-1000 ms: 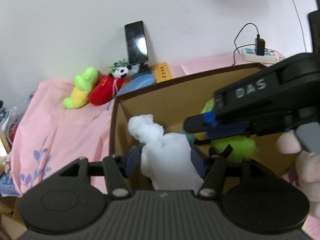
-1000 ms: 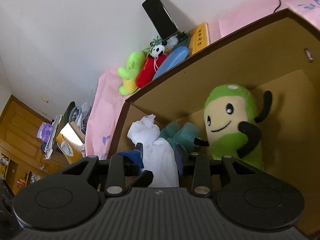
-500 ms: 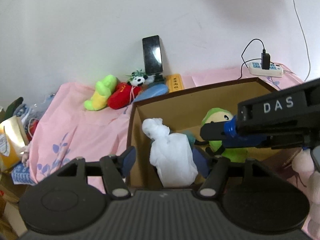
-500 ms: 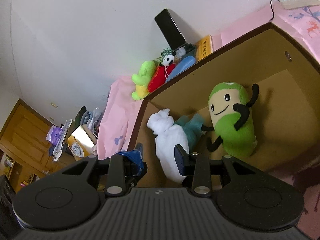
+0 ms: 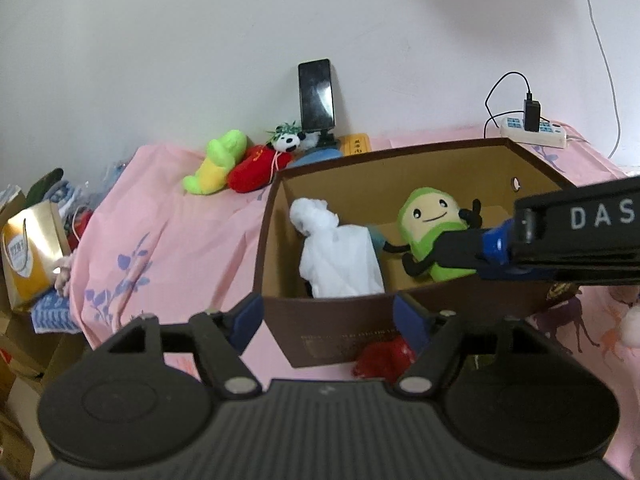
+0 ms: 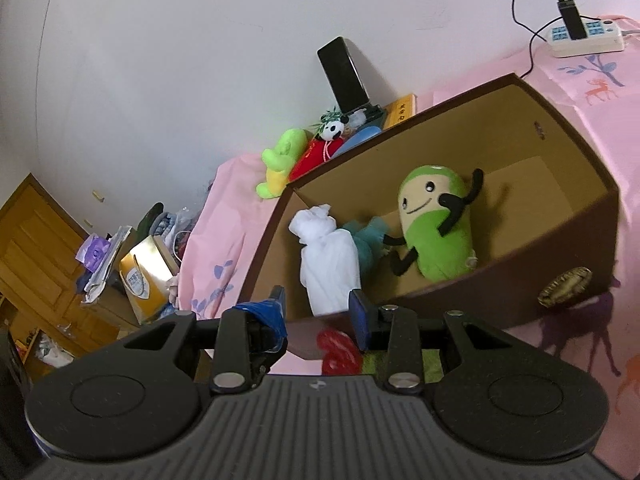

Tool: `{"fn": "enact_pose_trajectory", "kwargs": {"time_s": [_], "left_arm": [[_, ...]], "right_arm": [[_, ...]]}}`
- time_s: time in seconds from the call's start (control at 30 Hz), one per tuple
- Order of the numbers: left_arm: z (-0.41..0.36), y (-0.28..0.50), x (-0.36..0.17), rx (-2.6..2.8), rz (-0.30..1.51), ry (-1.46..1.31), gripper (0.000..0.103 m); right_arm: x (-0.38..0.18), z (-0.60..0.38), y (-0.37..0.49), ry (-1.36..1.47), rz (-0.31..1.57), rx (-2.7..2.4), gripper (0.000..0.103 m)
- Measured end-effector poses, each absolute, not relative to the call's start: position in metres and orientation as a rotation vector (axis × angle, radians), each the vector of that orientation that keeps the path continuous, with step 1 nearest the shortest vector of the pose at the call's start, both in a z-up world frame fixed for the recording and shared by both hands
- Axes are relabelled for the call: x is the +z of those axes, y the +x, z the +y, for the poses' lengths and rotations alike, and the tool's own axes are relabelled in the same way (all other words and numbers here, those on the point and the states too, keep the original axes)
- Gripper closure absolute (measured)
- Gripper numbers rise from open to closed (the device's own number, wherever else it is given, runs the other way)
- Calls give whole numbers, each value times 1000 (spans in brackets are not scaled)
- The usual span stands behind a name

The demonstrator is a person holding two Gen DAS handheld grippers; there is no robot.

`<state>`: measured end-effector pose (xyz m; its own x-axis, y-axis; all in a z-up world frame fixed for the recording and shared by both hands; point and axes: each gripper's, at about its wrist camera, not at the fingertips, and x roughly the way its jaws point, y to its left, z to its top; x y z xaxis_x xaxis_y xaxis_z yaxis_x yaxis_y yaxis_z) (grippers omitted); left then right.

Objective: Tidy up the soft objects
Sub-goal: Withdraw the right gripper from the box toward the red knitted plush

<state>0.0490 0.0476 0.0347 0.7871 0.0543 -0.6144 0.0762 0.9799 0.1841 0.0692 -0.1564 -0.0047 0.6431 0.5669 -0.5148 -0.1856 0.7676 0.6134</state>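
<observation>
A brown cardboard box (image 5: pixel 344 318) (image 6: pixel 568 216) stands on the pink bed. Inside lie a white soft bundle (image 5: pixel 340 256) (image 6: pixel 328 256), a teal soft item (image 6: pixel 366 236) and a green plush with a smiling face (image 5: pixel 434 226) (image 6: pixel 434 224). My left gripper (image 5: pixel 328 318) is open and empty, just in front of the box's near wall. My right gripper (image 6: pixel 318 312) is open and empty above the box's near edge; it also reaches in from the right in the left wrist view (image 5: pixel 496 244). A red soft thing (image 5: pixel 384 356) (image 6: pixel 340 350) lies on the bed below the grippers.
A lime-yellow plush (image 5: pixel 214 168), a red plush (image 5: pixel 256 166) and a small panda (image 5: pixel 288 142) lie by the wall, near a propped phone (image 5: pixel 316 96). A power strip (image 5: pixel 534 132) sits at the back right. A gold bag (image 5: pixel 28 252) stands left of the bed.
Both grippers have let go of the white bundle and pulled back out of the box. The bundle now rests inside the box by its left wall.
</observation>
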Motion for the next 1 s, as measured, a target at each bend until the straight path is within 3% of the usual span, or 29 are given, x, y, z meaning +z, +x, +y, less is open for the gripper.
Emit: {"fn": "enact_pose_trajectory", "kwargs": {"time_s": [0.2,0.27,0.3,0.67,1.0], "left_arm": [[46,38,26,-17,669,198,22],[49,35,21,-17,678,180,11],[51,33,17,-15,683,168,10],[67,2,-22,-124,735,88,10],[61,-7,-29,-207,674,69,10]], "right_arm": [[-10,-163,55,544,756,434,85],[-14,-166,52,545,760,424,85],[-17,-167,50,544,764,419,85],[-55,-193,36,558,849,341,85],[-69,-204,36,621,878,337,85]]}}
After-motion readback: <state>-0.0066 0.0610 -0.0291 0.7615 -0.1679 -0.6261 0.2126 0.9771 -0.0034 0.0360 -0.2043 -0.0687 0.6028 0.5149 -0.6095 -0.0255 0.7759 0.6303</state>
